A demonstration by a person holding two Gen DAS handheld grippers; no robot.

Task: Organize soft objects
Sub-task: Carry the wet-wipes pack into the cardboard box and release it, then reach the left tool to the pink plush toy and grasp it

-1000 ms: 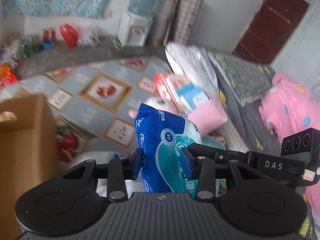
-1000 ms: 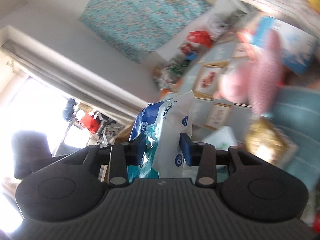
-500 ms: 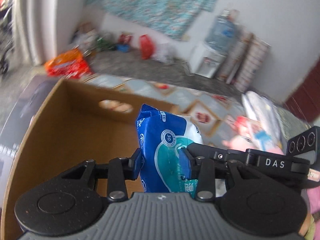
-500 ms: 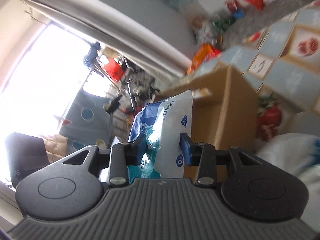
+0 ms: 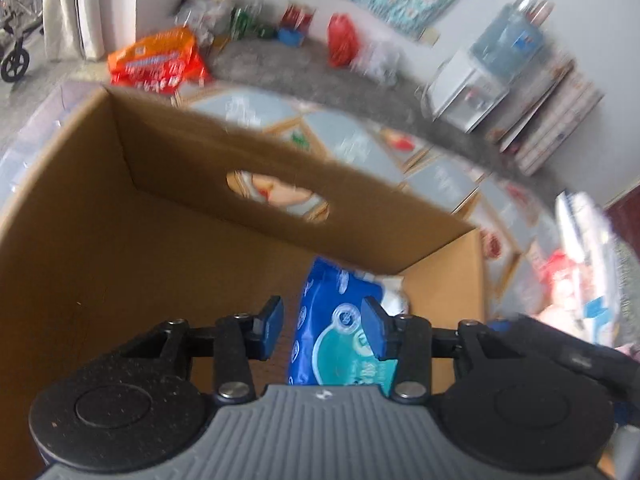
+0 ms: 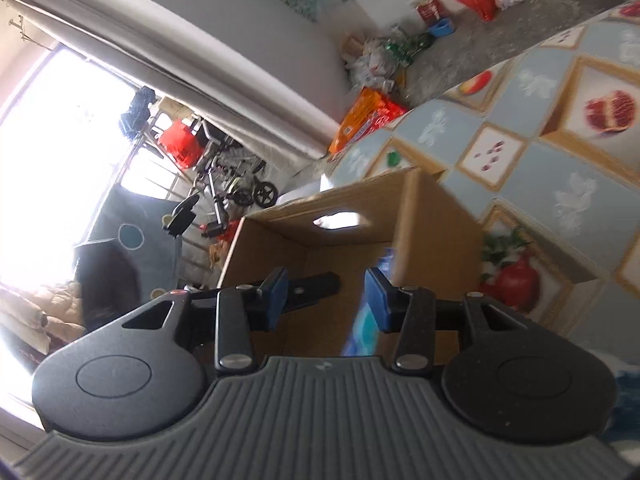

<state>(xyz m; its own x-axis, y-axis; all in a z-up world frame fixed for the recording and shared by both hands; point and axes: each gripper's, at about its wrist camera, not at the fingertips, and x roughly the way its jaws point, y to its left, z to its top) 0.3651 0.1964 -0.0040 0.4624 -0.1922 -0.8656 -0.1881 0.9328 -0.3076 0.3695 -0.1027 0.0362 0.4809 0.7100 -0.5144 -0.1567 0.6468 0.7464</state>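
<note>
Both grippers' fingers just spread and pinch nothing: blue tissue pack stands upright inside the cardboard box, leaning toward the left gripper's right-hand finger, off the right gripper's.

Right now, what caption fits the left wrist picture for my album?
Left gripper open over the cardboard box, blue packet dropping inside.

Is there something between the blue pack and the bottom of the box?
Nothing visible. The blue pack is already inside the box, near its right wall, with bare cardboard around it. What lies directly under the pack is hidden.
</note>
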